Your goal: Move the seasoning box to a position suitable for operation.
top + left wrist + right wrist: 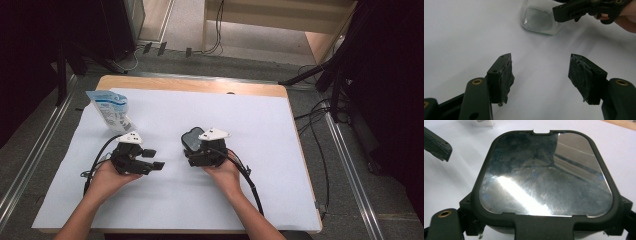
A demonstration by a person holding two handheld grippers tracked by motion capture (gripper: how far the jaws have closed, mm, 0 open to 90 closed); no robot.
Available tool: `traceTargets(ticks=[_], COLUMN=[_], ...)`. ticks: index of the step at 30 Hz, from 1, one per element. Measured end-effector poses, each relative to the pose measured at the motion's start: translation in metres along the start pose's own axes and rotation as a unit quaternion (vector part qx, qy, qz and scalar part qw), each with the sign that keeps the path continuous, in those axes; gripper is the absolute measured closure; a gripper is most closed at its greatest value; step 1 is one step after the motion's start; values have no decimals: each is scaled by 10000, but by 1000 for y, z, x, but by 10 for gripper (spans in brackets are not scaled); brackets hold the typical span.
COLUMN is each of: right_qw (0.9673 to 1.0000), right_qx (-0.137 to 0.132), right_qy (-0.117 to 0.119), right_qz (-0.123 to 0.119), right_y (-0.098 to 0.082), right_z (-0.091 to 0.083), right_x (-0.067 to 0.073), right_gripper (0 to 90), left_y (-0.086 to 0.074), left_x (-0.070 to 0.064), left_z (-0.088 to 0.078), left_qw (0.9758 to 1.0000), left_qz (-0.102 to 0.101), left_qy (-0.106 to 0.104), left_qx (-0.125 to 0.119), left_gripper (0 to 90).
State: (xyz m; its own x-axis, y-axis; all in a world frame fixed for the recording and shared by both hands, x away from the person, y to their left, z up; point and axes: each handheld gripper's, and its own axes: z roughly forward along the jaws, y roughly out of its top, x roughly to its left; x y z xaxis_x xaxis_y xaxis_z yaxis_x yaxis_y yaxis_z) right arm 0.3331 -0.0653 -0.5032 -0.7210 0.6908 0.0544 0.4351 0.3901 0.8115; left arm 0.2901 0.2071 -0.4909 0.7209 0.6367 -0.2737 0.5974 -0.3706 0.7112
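At the centre of the high view, the right gripper [192, 142] holds a clear glass jar with a black-rimmed, rounded-square lid [190, 138]. In the right gripper view the lid [546, 173] lies between the black fingers [445, 225], which close against the jar's sides; its shiny panel reflects light streaks. In the left gripper view the glass jar [539, 17] stands at the upper middle of the frame, resting on the white sheet, with one finger of the right gripper [574, 11] laid against its right side.

Left of centre in the high view, the left gripper [154, 159] points right toward the jar and stops short of it. Its fingers [501, 77] stand wide apart in the left gripper view, with nothing between them but the white sheet; the worn pads face each other across the gap. A tip of this gripper appears at the upper left of the right gripper view [437, 145], near the lid but apart from it.

At the upper left of the sheet in the high view lies a pale blue and white plastic pouch [110, 110], well apart from the jar and not in the way.

The white sheet [270, 150] covers a light wooden table [200, 85]. Grey floor, cables and dark stands surround it.
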Motion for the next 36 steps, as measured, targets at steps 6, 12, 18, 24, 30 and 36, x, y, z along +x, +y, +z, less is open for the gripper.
traceTargets(ticks=[6, 12, 18, 24, 30, 36], right_qw=[10000, 9999, 9995, 9992, 9985, 9965], right_qx=[16, -89, -164, -160, -196, -118], right_qy=[21, 130, 225, 299, 462, 793], right_qz=[-53, 13, 163, 210, 210, 229], right_y=[2, 10, 13, 5, -15, -24], right_z=[-4, -24, -45, -72, -90, -87], right_x=[1, 2, 1, -3, -3, -4], right_gripper=[99, 84, 85, 141, 394, 633], left_y=[0, 2, 6, 14, 33, 43], left_x=[1, 2, 3, 4, 7, 15], left_z=[0, 1, 0, -2, 5, 20], left_qw=[10000, 10000, 9999, 9998, 9994, 9989], left_qz=[12, 38, 57, 150, 299, 289], left_qy=[-2, -7, -41, -63, -97, -360], left_qx=[-5, -26, -86, -87, -110, -54], left_gripper=[363, 377, 449, 594, 844, 900])
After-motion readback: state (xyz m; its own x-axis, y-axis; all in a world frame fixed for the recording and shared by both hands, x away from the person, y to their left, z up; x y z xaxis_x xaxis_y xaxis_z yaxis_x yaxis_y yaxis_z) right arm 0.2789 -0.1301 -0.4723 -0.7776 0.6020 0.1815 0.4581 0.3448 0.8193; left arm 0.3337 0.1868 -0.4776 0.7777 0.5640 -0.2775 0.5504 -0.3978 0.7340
